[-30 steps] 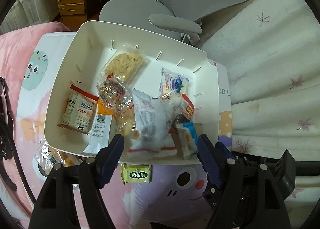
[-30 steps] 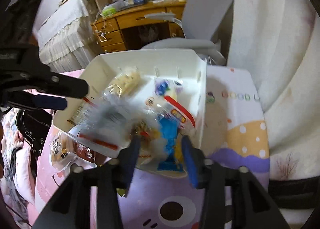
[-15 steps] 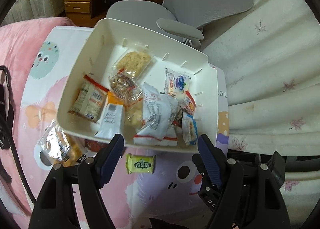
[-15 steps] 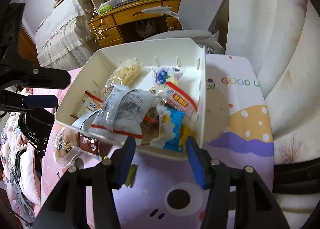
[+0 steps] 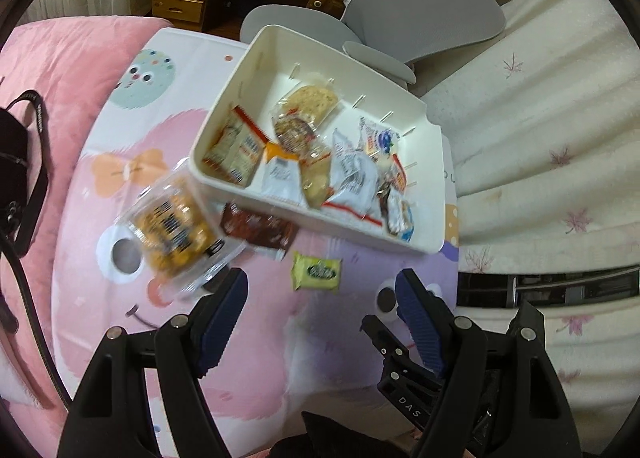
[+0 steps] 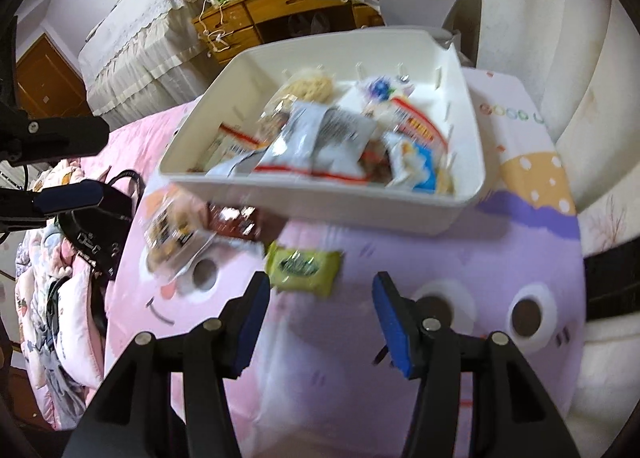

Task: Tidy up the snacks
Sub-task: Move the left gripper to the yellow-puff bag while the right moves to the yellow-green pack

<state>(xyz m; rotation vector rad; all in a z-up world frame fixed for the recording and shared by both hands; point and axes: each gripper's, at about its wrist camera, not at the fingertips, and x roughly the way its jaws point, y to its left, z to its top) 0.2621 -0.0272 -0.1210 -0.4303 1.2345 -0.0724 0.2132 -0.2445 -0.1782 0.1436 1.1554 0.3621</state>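
Both of your grippers are empty right now: the left gripper (image 5: 322, 286) stands wide apart over the cartoon mat (image 5: 120, 161), and the right gripper (image 6: 318, 290) has its jaws parted with nothing between them, having just been opening. Three snacks remain outside the white bin (image 5: 434, 185): the yellow-green packet (image 6: 306, 266) lying flat just ahead of your right gripper, the brown wrapper (image 5: 260, 226) tucked against the bin's near wall, and the clear bag of orange crackers (image 5: 174, 225) leaning beside the bin's corner. I judge the flat packet the likeliest to give trouble; it lies thin on a soft mat, so the pads may slide over it or pinch the mat along with it if you come down too steeply. The cracker bag is slick and puffy and could squirt out sideways, or its contents crush, under a hard squeeze. The bin is already heaped near its front edge, with the white-and-grey pouch (image 6: 320, 137) riding high, so anything dropped there may spill over. Both views are blurred, so slow down before closing.
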